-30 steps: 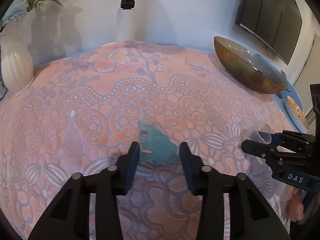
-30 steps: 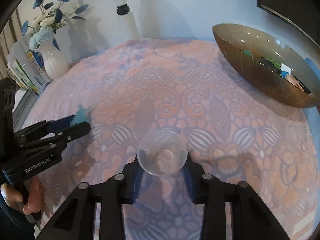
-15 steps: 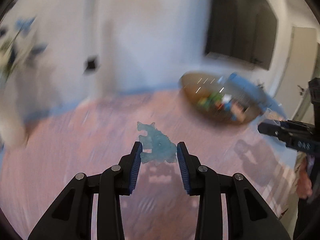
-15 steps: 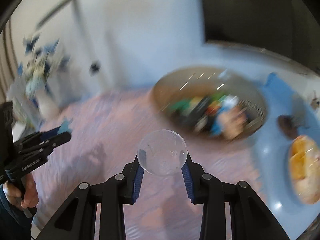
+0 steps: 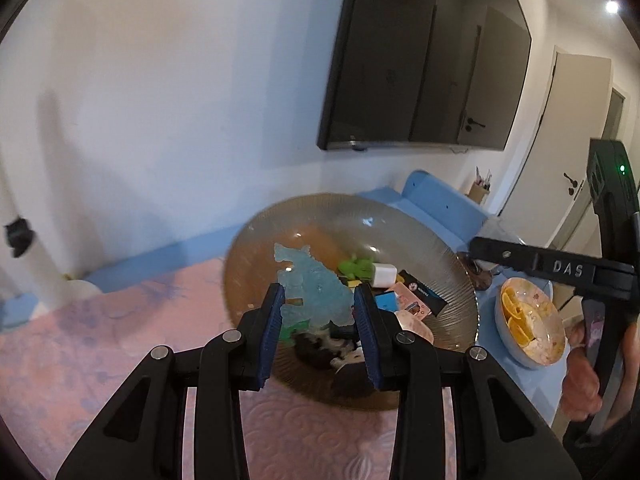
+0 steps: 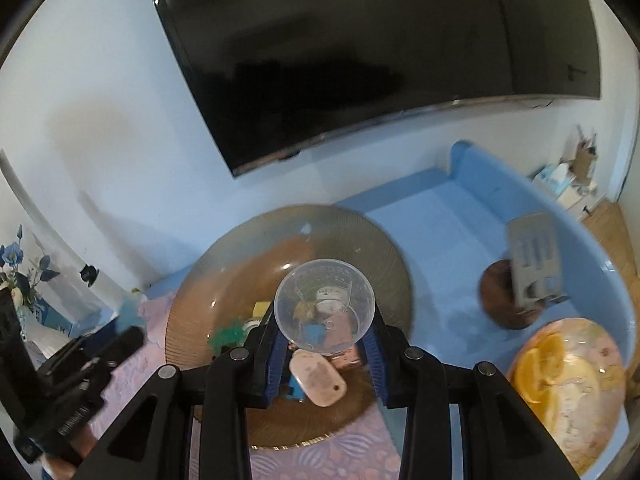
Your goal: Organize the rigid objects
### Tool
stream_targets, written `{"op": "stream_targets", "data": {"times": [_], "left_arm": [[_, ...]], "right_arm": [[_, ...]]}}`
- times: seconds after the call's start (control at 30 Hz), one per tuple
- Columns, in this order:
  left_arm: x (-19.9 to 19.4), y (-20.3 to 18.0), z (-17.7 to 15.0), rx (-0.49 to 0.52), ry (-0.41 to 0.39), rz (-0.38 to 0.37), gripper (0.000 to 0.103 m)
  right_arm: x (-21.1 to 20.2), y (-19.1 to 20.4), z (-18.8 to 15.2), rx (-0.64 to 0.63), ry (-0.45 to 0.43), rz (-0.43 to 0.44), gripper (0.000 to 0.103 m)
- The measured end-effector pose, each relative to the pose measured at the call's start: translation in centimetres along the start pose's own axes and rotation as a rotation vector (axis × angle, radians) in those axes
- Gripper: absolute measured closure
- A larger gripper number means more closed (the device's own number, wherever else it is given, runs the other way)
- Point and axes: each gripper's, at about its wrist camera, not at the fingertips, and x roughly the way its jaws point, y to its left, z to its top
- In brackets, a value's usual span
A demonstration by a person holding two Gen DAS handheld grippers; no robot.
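Observation:
My left gripper [image 5: 320, 330] is shut on a translucent light-blue toy figure [image 5: 310, 290] and holds it above the big ribbed amber glass bowl [image 5: 400, 220]. My right gripper [image 6: 325, 354] is shut on a clear plastic cup [image 6: 325, 310], mouth toward the camera, held above the same bowl [image 6: 240, 256]. The bowl holds several small items: a green piece [image 5: 356, 266], a white block [image 5: 385, 275], a pink tag [image 6: 318, 378]. The right gripper shows at the right of the left wrist view [image 5: 560, 268]; the left gripper shows at the lower left of the right wrist view [image 6: 92, 364].
The bowl stands where the pink patterned cloth [image 5: 100, 340] meets the blue surface [image 6: 440, 240]. A small bowl of orange slices [image 6: 568, 384] and a dark round object with a grey piece [image 6: 520, 292] sit to the right. A TV [image 6: 360, 60] hangs on the wall. A flower vase [image 6: 16, 284] is far left.
Both grippers have lifted off the cloth and swung right to above the glass bowl, still holding the blue figure and the clear cup.

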Motion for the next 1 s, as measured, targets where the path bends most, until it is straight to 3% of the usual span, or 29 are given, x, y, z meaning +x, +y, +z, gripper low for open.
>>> {"op": "stream_targets", "data": {"times": [0.3,0.4,0.43,0.5,0.63,0.73,1.0], "left_arm": [[2.5,-0.5,0.7,-0.002,0.029,0.013,0.069],[2.5,0.0,0.7,-0.038,0.038,0.084,0.043],[2.1,0.2,0.5,-0.043,0.032,0.079,0.036],[1.0,0.6,0.0,-0.043,0.025,0.06,0.033],[-1.7,1.7,-1.1,-0.053,0.018,0.082,0.03],[-4.3,2.9,-2.1,-0.073,0.009,0.109,0.03],[-13.0,8.1,-7.0,-0.18,-0.051,0.227,0.026]], "right_arm": [[3.3,1.7,0.0,-0.028,0.051,0.015,0.068],[4.4,1.9,0.2,-0.027,0.072,0.04,0.068],[4.6,1.9,0.1,-0.025,0.078,0.044,0.067],[4.6,1.8,-0.2,-0.025,0.087,0.021,0.059],[3.2,2.6,-1.4,-0.06,0.065,0.035,0.056],[1.7,4.3,-2.2,-0.108,0.042,0.02,0.044],[-2.6,11.5,-6.3,-0.22,0.027,0.141,0.043]]}}
